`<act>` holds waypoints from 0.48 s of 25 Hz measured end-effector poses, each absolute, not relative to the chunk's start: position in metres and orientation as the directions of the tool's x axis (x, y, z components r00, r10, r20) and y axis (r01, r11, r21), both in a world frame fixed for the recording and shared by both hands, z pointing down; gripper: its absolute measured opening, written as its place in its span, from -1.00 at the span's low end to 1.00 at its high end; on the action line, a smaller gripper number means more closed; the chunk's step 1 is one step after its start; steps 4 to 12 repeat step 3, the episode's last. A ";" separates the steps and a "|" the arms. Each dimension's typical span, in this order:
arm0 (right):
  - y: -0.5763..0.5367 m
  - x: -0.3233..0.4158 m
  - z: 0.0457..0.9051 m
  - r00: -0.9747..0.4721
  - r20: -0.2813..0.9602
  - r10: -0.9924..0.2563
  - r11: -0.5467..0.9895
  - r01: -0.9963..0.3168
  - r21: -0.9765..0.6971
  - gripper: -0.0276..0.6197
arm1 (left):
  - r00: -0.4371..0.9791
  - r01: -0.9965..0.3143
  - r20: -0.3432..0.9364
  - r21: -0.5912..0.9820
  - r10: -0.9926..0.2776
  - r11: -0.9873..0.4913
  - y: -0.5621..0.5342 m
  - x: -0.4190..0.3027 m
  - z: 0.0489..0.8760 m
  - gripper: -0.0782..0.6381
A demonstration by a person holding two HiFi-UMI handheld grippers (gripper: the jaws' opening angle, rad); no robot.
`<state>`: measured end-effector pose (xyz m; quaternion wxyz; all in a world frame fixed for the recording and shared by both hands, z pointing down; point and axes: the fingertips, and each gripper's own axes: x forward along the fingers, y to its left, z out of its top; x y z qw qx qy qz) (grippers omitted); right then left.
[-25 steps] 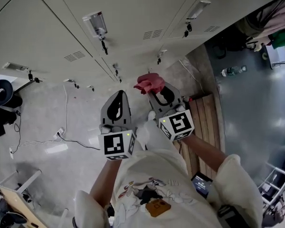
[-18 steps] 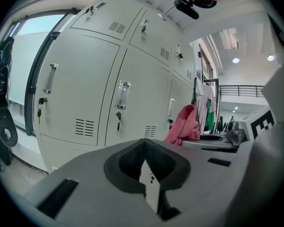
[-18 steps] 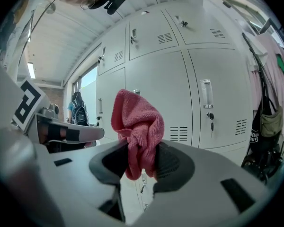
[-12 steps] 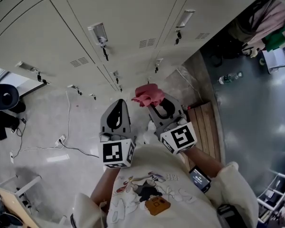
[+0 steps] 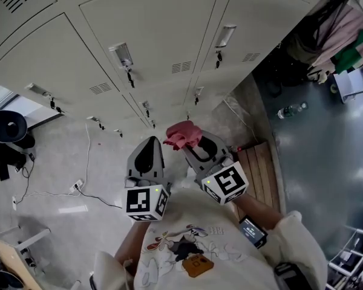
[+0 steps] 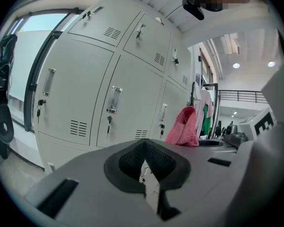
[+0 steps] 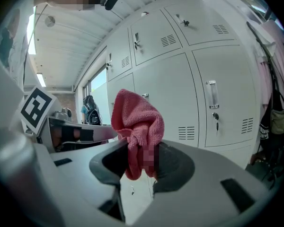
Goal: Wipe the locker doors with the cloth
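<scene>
A pink cloth point(image 5: 183, 135) is bunched up in my right gripper point(image 5: 196, 145), whose jaws are shut on it; in the right gripper view the cloth point(image 7: 136, 126) stands up from between the jaws. My left gripper point(image 5: 146, 152) is just to its left, shut with nothing in it. Both point at the pale grey locker doors point(image 5: 151, 35), a short way off, neither touching them. The doors carry handles point(image 5: 122, 56), keys and vent slots. In the left gripper view the locker doors point(image 6: 128, 93) fill the left side and the cloth point(image 6: 183, 127) shows to the right.
A wooden bench point(image 5: 260, 168) stands on the floor at my right. Hanging clothes point(image 5: 345, 35) and a water bottle point(image 5: 289, 110) are at the far right. A cable point(image 5: 54, 193) and a black bag point(image 5: 6, 132) lie on the floor at the left.
Both grippers have drifted slightly up and left toward the lockers, and the head view has tilted so more of the locker doors shows. The cloth stays held.
</scene>
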<state>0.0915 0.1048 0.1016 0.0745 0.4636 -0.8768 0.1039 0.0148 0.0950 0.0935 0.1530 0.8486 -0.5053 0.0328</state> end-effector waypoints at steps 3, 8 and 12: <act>0.115 0.095 0.103 -0.574 0.248 -0.780 0.563 -0.818 -0.118 -0.48 | 0.481 -0.871 0.218 0.230 -0.849 -0.434 0.104 0.021 0.093 -0.77; 0.115 0.095 0.103 -0.574 0.248 -0.780 0.563 -0.818 -0.118 -0.48 | 0.481 -0.871 0.218 0.230 -0.849 -0.434 0.104 0.021 0.093 -0.77; 0.115 0.095 0.103 -0.574 0.248 -0.780 0.563 -0.818 -0.118 -0.48 | 0.481 -0.871 0.218 0.230 -0.849 -0.434 0.104 0.021 0.093 -0.77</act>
